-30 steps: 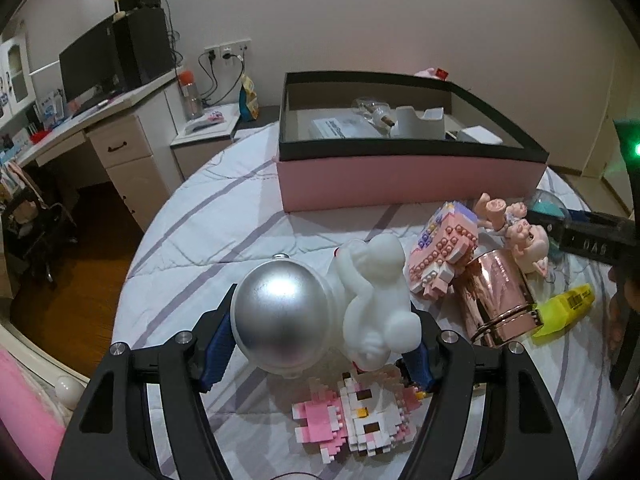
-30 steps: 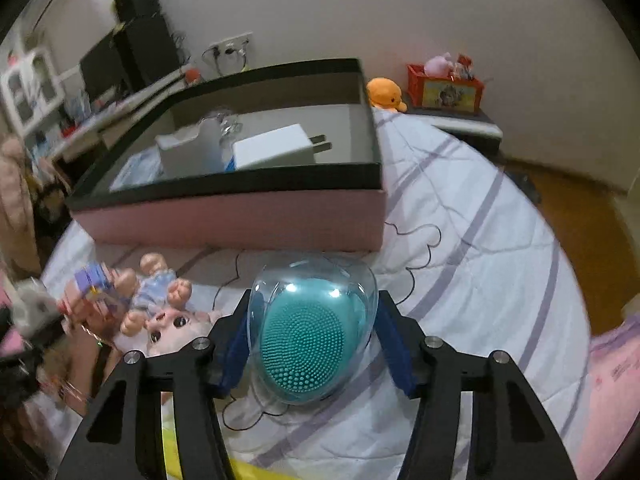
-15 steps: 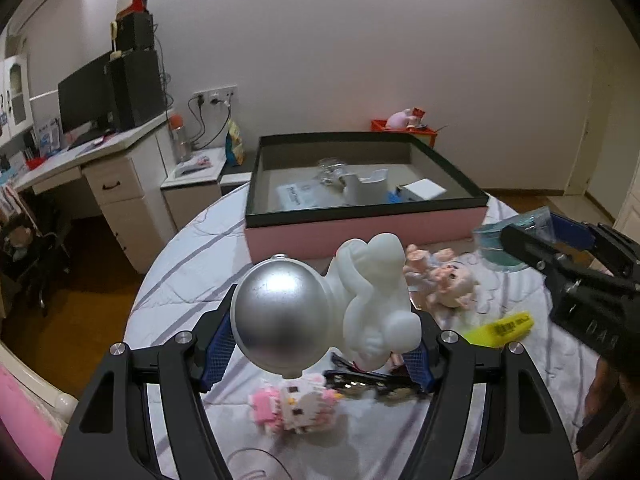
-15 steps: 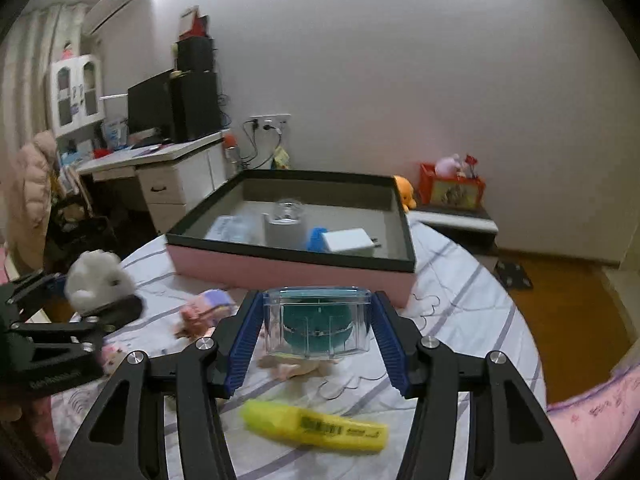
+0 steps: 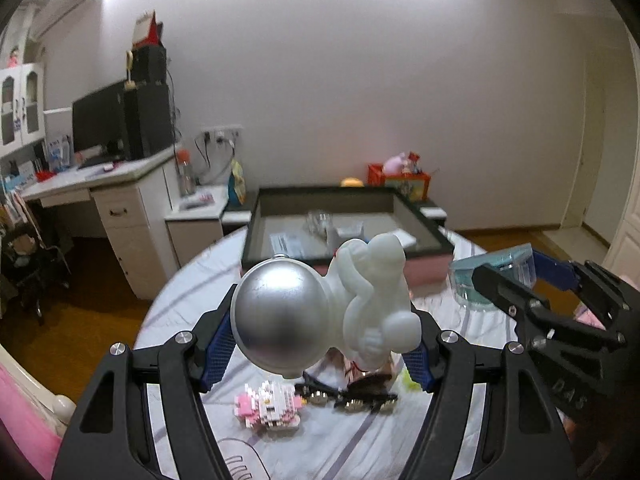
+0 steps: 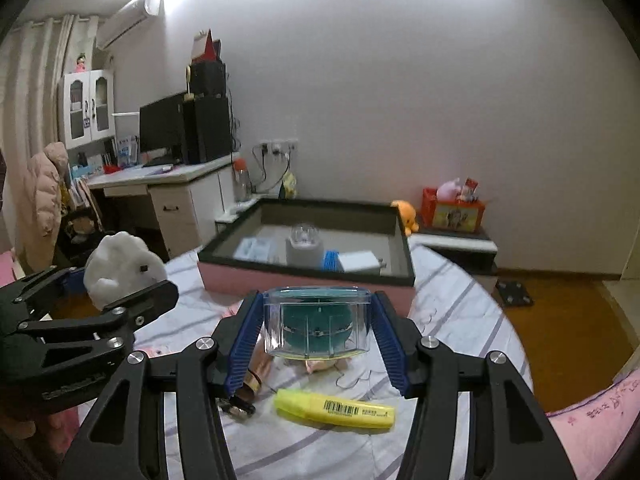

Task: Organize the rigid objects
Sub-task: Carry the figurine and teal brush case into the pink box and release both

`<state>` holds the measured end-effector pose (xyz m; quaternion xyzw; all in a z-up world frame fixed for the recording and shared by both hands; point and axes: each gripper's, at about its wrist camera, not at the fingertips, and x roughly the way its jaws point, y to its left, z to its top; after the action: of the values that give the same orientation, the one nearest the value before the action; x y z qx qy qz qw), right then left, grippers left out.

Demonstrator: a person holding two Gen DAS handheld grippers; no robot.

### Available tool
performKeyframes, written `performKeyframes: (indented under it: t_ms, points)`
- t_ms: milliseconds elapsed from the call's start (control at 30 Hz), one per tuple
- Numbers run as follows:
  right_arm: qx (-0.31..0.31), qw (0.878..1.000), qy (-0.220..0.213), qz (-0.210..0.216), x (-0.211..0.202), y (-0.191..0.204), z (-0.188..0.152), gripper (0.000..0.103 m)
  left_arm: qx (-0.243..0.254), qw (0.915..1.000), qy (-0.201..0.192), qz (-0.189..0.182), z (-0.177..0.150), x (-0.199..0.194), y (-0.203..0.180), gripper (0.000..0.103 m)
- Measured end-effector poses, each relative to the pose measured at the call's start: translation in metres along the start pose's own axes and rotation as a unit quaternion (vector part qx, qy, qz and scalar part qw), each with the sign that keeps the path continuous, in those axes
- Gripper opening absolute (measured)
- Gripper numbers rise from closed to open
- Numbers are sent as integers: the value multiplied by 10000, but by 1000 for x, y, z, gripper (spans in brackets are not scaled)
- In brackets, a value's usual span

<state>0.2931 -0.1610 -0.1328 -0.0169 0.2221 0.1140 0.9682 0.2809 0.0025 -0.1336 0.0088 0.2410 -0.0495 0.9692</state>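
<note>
The left gripper (image 5: 320, 344) is clamped on a white figurine with a silver ball head (image 5: 332, 316), held above the bed and tipped slightly down toward the pink box (image 5: 348, 256). Beside it, the right gripper (image 6: 316, 336) pinches a clear case holding a teal brush (image 6: 316, 322), above the yellow highlighter (image 6: 336, 408) on the striped sheet (image 6: 452, 312).

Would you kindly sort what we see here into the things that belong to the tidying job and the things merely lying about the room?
Part of the job:
- astronaut figure in the left gripper
- clear case with teal brush in the right gripper
- pink box
- yellow highlighter
- pink block toy

Just lying about:
- monitor
- desk
- orange plush
</note>
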Motion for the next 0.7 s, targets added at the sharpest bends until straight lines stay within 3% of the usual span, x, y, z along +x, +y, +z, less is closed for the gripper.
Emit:
performKeyframes:
  t_ms: [567, 700]
  points:
    - [-133, 9953, -929, -249, -46, 8, 44, 56, 292, 9919, -1206, 282, 34, -47, -14, 71]
    - [-113, 9940, -1056, -276, -47, 6, 52, 56, 387, 9897, -1338, 318, 45, -47, -14, 71]
